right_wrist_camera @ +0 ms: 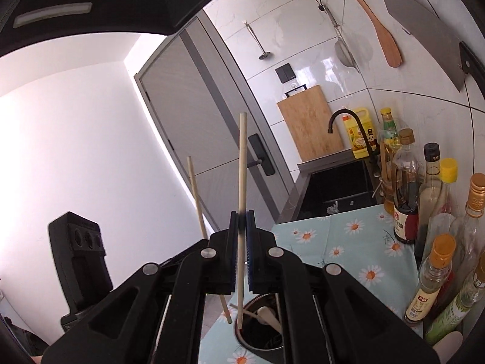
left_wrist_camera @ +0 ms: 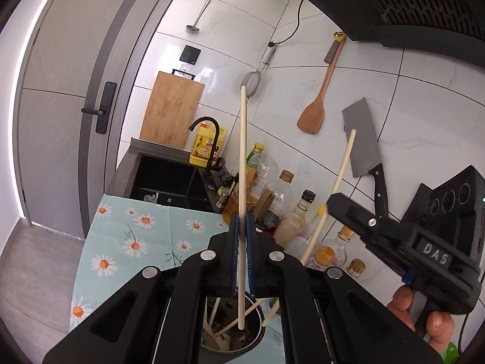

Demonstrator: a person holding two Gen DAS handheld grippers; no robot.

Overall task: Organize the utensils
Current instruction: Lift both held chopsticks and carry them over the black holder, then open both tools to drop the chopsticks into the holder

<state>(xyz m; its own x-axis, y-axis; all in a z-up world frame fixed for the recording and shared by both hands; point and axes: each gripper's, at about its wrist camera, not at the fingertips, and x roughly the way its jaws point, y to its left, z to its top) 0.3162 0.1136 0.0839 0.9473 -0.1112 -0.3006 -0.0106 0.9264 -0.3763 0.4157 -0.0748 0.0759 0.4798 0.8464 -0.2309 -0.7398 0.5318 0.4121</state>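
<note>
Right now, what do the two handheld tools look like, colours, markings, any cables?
Both are matte black plastic. The left tool has angular linkage arms with round silver pivot pins and blue ribbed pads on its fingers. The right tool matches it; seen from the left wrist view, its body carries a raised "DAS" label, a small blue tab, and a black camera block with three round lenses. No cable on either tool is clearly visible.

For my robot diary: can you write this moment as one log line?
left gripper: shut on chopstick | right gripper: shut on chopstick | both above utensil cup

Bright, even daylight fills both fisheye views, glare sheening the white wall tiles [left_wrist_camera: 303, 69], edges strongly curved and vignetted black, everything fairly sharp
</note>
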